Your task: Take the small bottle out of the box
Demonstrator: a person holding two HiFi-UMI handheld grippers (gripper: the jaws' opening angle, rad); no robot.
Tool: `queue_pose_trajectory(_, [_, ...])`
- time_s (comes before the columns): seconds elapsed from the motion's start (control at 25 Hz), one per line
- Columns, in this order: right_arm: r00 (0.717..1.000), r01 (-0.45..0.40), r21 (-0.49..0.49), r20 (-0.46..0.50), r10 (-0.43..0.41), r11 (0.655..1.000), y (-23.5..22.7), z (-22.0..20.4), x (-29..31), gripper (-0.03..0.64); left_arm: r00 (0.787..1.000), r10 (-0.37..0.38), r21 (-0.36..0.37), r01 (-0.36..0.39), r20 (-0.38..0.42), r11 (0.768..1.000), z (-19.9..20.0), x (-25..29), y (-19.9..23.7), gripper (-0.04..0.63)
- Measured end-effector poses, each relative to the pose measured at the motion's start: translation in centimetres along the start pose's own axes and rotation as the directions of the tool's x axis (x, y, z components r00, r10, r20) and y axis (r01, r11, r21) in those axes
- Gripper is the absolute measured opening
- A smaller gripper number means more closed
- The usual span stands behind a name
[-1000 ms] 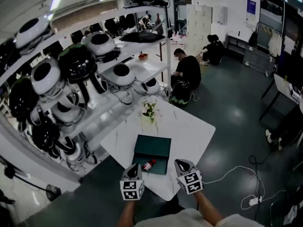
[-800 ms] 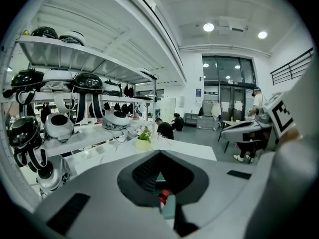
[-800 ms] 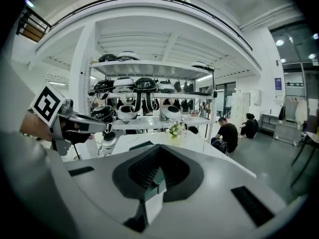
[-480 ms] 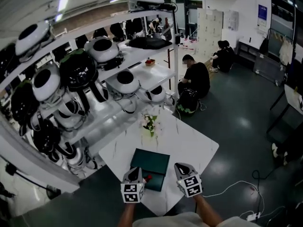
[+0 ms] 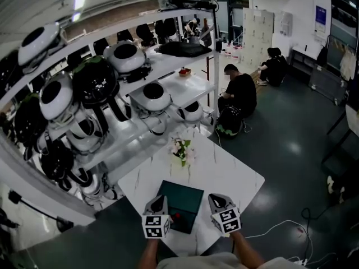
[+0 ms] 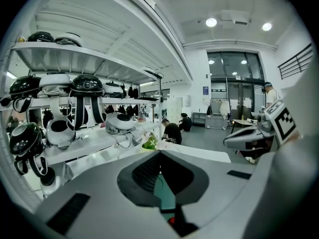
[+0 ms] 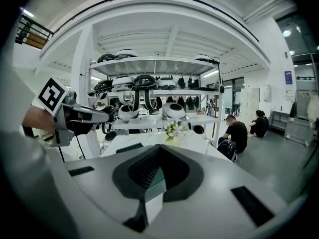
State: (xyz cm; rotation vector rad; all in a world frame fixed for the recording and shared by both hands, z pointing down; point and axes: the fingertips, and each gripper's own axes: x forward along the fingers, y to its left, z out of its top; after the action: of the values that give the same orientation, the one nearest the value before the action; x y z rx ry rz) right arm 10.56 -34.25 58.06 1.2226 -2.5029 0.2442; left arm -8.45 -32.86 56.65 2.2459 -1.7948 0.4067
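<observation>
A dark green box point(image 5: 180, 199) lies open on the white table point(image 5: 224, 167), near its front edge. Inside, at its near end, the small bottle point(image 5: 177, 216) shows only as a red spot between the grippers. My left gripper point(image 5: 159, 198) hovers over the box's near left corner with its jaws shut and nothing held; in the left gripper view the green box point(image 6: 164, 195) and a red bit of the bottle point(image 6: 172, 221) show under the jaws. My right gripper point(image 5: 216, 196) hangs just right of the box, jaws shut and holding nothing.
A small vase of flowers point(image 5: 180, 149) stands on the table beyond the box. Shelves with black and white helmets point(image 5: 84, 94) run along the left. People point(image 5: 240, 93) sit on the floor at the back. A cable point(image 5: 280, 226) lies on the floor to the right.
The head view has drawn back and up, so the table, box and grippers look smaller and lower. Both grippers keep their places beside the box, jaws still shut.
</observation>
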Motion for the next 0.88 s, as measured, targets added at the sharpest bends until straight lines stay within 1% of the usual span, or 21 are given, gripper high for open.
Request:
queue_pose_trajectory(0.32, [1.000, -0.007, 0.003, -0.026, 0.008, 1.000, 0.5, -0.4, 1.7, 0.021, 0.999, -0.003, 0.033, 0.004, -0.035, 0.999, -1.3, 0.5, 1.8, 0.018])
queue_pose_trajectory(0.48, [0.999, 0.008, 0.011, -0.048, -0.008, 1.000, 1.5, -1.2, 1.7, 0.021, 0.998, -0.031, -0.001, 0.031, -0.049, 1.000, -2.3, 0.4, 2.9, 0.018])
queue_pose_trajectory(0.68, [0.996, 0.038, 0.033, -0.084, -0.035, 0.999, 3.1, -2.5, 1.6, 0.021, 0.994, -0.076, 0.000, 0.076, -0.081, 0.997, -3.7, 0.6, 3.7, 0.018])
queue_pose_trajectory(0.88, [0.992, 0.053, 0.040, -0.114, -0.048, 0.998, 4.4, -3.9, 1.7, 0.021, 0.982, -0.116, 0.003, 0.118, -0.146, 0.993, -6.6, 0.2, 3.2, 0.018])
